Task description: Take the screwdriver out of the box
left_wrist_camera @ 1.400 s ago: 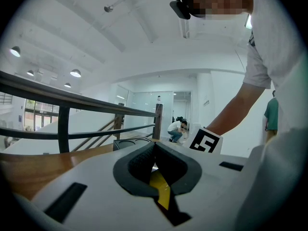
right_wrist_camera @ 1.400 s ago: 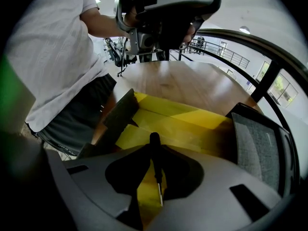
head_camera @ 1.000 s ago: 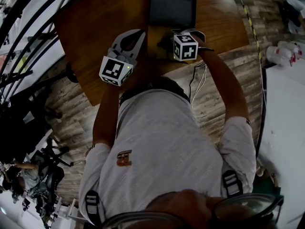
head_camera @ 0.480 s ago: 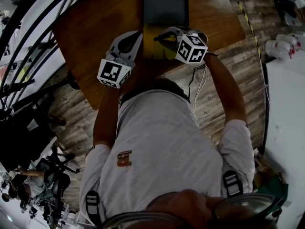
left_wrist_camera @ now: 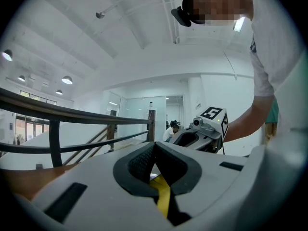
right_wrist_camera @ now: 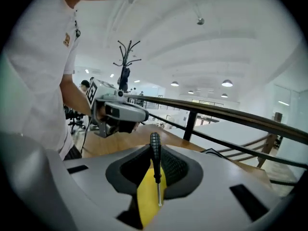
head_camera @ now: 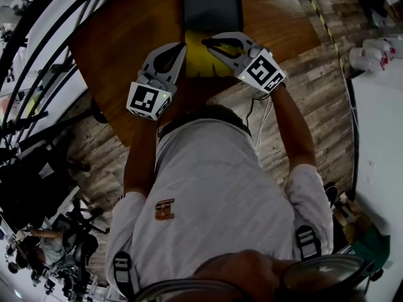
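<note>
Right gripper view: pinching the screwdriver (right_wrist_camera: 155,154) by its black handle in the right hand-held gripper (right_wrist_camera: 154,163), metal shaft pointing back between the jaws, yellow box (head_camera: 199,59) lying beneath them. Holding the left hand-held gripper (left_wrist_camera: 154,150) just beside it over the desk (head_camera: 126,39), jaws pressed together on nothing

In the head view the box (head_camera: 200,60) is partly covered by the left gripper (head_camera: 181,45) and right gripper (head_camera: 208,41), its dark far end is cut off at the top edge, and the screwdriver (right_wrist_camera: 155,150) cannot be made out there.
</note>
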The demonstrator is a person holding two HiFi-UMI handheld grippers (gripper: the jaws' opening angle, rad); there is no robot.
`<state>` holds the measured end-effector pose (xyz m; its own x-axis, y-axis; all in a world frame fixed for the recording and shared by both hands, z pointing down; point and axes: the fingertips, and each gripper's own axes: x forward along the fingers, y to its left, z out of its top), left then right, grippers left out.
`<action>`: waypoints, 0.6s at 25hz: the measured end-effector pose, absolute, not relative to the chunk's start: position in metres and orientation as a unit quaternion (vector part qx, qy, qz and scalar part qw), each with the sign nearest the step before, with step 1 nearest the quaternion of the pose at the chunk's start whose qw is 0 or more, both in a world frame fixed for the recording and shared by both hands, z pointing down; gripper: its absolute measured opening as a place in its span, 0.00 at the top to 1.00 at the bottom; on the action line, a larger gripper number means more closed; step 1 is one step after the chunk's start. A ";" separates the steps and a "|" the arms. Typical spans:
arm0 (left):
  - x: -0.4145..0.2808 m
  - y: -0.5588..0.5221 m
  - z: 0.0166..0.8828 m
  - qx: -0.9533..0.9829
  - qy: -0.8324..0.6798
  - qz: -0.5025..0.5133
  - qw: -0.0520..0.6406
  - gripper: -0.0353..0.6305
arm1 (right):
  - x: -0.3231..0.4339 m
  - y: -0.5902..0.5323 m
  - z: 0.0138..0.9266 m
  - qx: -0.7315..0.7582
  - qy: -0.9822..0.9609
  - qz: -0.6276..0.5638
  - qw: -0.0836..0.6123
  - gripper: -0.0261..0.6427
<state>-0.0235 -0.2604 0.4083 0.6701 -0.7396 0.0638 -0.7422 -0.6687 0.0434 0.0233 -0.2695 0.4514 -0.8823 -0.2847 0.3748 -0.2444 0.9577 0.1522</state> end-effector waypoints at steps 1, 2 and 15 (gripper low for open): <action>-0.023 -0.259 0.406 0.914 -0.405 0.018 0.030 0.92 | 0.025 -0.269 0.443 0.146 -0.971 -0.044 0.183 0.84; -0.022 -0.257 0.404 0.914 -0.404 0.016 0.028 0.92 | 0.026 -0.268 0.435 0.154 -0.973 -0.041 0.165 0.84; -0.015 -0.244 0.376 0.919 -0.394 -0.004 0.008 0.92 | 0.037 -0.250 0.371 0.212 -0.977 0.002 0.012 0.84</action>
<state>-0.0150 -0.2435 0.3756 0.6893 -0.7244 -0.0018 -0.7243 -0.6893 0.0173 0.0371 -0.2503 0.3712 -0.9099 -0.4140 0.0249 -0.4141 0.9102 0.0018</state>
